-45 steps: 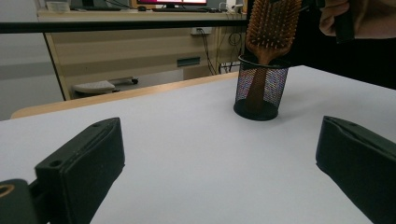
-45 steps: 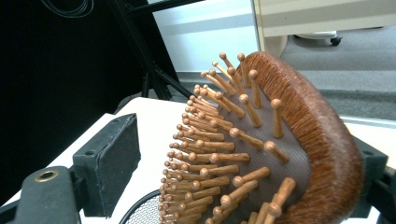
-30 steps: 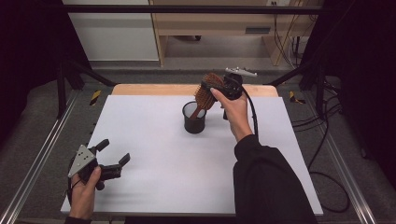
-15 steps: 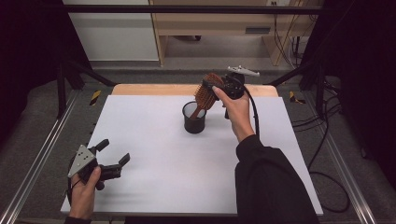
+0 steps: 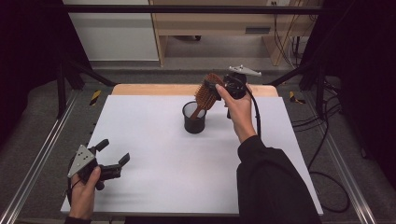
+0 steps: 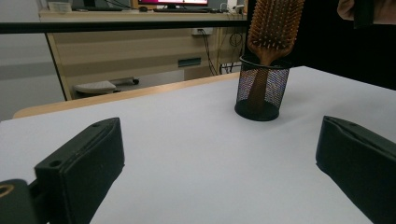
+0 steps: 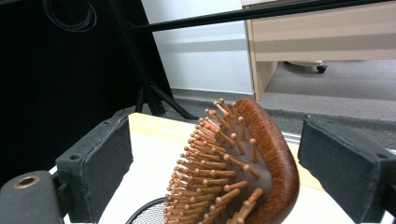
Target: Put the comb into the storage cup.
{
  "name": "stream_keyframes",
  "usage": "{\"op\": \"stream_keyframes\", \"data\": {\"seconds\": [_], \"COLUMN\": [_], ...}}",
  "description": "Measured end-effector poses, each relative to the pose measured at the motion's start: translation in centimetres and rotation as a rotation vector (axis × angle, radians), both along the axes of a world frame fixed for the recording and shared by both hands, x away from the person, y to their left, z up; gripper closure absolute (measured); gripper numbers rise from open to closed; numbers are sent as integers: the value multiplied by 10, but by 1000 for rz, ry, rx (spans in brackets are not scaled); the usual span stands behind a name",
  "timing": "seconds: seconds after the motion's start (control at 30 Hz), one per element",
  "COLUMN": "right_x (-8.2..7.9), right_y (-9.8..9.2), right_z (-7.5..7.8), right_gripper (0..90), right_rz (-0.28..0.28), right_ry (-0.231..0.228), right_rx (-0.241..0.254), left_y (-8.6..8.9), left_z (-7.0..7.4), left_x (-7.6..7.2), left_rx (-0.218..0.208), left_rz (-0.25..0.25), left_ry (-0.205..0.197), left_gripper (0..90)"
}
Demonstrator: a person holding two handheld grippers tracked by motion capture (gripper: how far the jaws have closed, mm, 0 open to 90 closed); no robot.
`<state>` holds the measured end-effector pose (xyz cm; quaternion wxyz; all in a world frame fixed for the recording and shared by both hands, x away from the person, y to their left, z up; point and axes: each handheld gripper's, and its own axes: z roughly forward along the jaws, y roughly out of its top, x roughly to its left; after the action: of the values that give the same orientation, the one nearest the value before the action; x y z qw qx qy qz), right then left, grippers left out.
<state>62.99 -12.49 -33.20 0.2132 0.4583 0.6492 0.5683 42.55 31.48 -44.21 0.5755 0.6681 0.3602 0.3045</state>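
A wooden paddle hairbrush [image 5: 205, 94] stands handle-down in a black wire-mesh pen cup [image 5: 194, 117], a round, straight-walled holder of fine perforated metal set toward the far middle of the white worktop [image 5: 154, 140]. The brush's reddish-brown oval head rises above the cup's rim and leans to the right and far side; its face carries rows of pale, round-tipped wooden pins on a darker cushion, and its back is smooth and glossy. From the left gripper view the slim handle shows through the mesh, reaching down to the cup's solid base.

The right gripper [image 5: 216, 85] is held above and just right of the cup, level with the brush head. Its fingers [image 7: 100, 163] are blocky black pads with a matt, rubbery look, and they have just been opening: they stand wide on either side of the head, with clear gaps between each pad and the wood, so the brush sits between them without being pressed.

The left gripper [image 5: 112, 156] rests in the person's hand at the near left corner of the worktop, well apart from the cup, its fingers [image 6: 84, 163] spread wide with nothing between them.
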Motion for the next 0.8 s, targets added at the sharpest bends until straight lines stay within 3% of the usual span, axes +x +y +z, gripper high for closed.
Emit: {"op": "stream_keyframes", "data": {"seconds": [0.2, 0.8], "right_x": [-5, -20], "right_y": [-4, -29], "right_z": [4, 15], "right_gripper": [93, 113], "right_rz": [-6, -32], "right_ry": [-21, -52], "right_rx": [-23, -7], "left_y": [0, 0], "left_z": [0, -1], "left_x": [0, 0], "left_rx": [-1, 1], "left_rz": [1, 5], "left_ry": [0, 2], "left_gripper": [14, 14]}}
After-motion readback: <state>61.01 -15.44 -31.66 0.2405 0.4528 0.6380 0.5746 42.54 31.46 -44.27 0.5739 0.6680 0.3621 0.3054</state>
